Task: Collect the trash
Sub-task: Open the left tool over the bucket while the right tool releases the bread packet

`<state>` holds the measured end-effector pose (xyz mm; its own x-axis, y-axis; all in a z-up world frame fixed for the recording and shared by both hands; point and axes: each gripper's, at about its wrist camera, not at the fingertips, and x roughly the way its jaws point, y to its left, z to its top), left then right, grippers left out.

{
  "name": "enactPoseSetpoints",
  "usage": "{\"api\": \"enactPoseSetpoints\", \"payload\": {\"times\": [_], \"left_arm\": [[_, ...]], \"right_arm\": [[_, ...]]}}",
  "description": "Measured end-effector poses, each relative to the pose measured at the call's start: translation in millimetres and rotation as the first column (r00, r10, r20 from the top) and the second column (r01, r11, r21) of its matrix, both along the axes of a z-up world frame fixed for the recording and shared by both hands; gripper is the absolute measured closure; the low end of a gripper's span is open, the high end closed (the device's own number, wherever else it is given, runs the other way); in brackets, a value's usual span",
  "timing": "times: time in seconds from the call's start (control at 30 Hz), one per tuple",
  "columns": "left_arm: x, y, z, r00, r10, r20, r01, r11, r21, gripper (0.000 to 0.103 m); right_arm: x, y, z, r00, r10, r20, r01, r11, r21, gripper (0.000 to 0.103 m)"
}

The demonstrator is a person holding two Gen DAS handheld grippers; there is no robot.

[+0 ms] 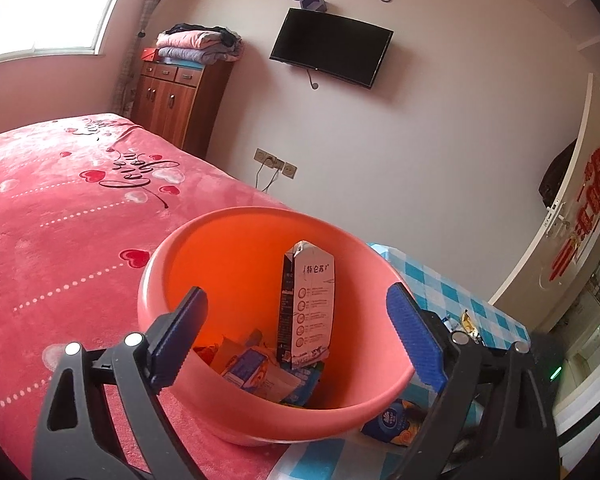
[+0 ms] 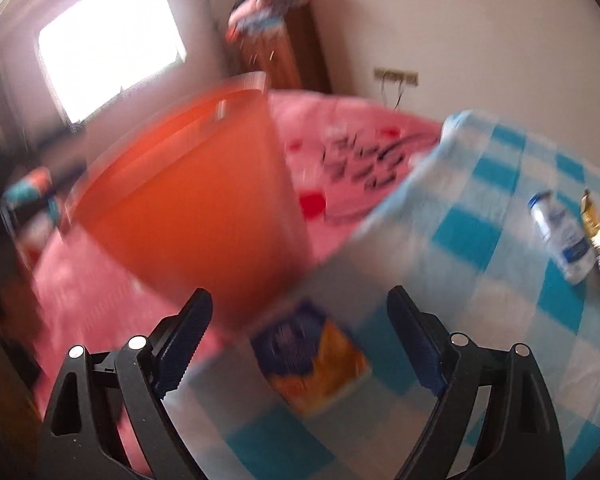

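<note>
An orange bucket (image 1: 156, 272) stands on the pink bed at the edge of a blue-checked cloth. Inside it a white milk carton (image 1: 312, 300) stands upright on several crumpled wrappers (image 1: 256, 368). My left gripper (image 1: 300, 328) hangs open over the bucket's mouth with nothing between its pads. The right wrist view is blurred. There my right gripper (image 2: 300, 320) is open just above a blue and orange packet (image 2: 312, 356), which lies on the cloth beside the bucket (image 2: 196, 200); the pads do not touch it. The same packet (image 1: 392, 424) shows at the bucket's foot.
A small white bottle (image 2: 560, 236) and a gold wrapper (image 2: 592, 220) lie further right on the checked cloth (image 2: 480, 240). The pink bedspread (image 1: 60, 220) fills the left. A wooden cabinet (image 1: 172, 100), a wall television (image 1: 332, 52) and a white door (image 1: 572, 240) stand behind.
</note>
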<state>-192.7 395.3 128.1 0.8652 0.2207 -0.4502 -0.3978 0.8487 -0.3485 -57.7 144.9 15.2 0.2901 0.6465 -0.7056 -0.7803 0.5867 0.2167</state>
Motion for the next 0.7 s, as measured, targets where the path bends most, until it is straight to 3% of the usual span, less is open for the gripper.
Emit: {"api": "enactPoseSetpoints", "payload": {"times": [0.17,0.3,0.4,0.53,0.6,0.7], "left_arm": [[0,3,-2,1.0,-0.001,-0.001,0.001,1.0,-0.008,0.012],[1,3,-5,1.0,-0.001,-0.007,0.001,1.0,-0.016,0.012],[3,4,-7,1.0,-0.002,-0.008,0.002,1.0,-0.013,0.012],[5,4,-7,1.0,-0.008,-0.005,0.008,1.0,-0.019,0.012],[4,4,-7,1.0,-0.009,-0.001,0.009,1.0,-0.023,0.012],[2,5,-6,1.0,-0.003,0.007,0.003,1.0,-0.02,0.012]], "right_arm": [[-10,11,-22,0.994,0.094,0.054,-0.088,0.99,-0.113,0.015],[-10,14,-38,0.991,0.108,0.084,-0.091,0.978,-0.188,0.017],[-10,10,-41,0.99,0.101,0.096,-0.081,0.977,-0.197,0.031],[-11,7,-39,0.99,0.096,0.107,-0.073,0.977,-0.202,0.04],[-12,3,-37,0.991,0.078,0.108,-0.057,0.98,-0.189,0.054],[-11,-4,-28,0.995,0.036,0.094,-0.022,0.988,-0.15,0.055]]}}
